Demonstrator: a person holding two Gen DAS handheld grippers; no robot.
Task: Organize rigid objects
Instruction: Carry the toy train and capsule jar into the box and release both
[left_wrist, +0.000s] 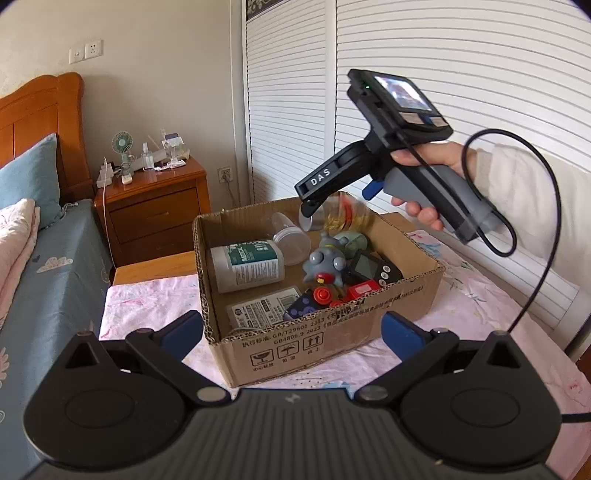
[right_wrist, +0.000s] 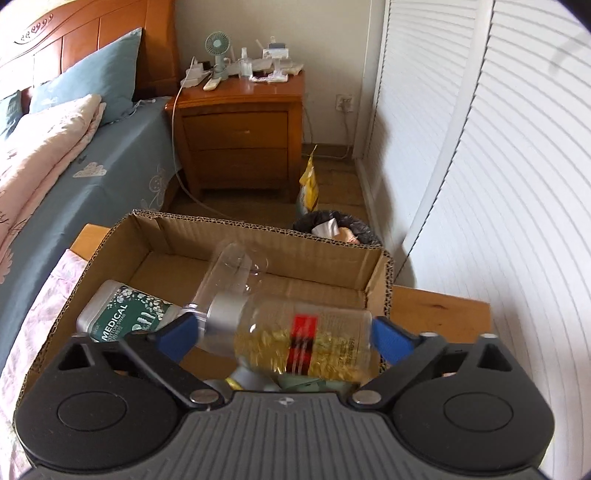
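Two grippers at work: right gripper (right_wrist: 282, 334) clasps a capsule bottle (right_wrist: 306, 341) lengthwise over the box (right_wrist: 380, 273), best lowered into the far gap before release; left gripper (left_wrist: 293, 328) waits open.

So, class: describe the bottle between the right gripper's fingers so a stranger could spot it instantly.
Start at the open brown cardboard box on the pink floral cloth. Just above it, lying sideways between the right gripper's blue pads, is a clear plastic bottle of yellow capsules. Its silver cap and red-and-black label set it apart from the white, green-labelled cotton swab tub beside it.
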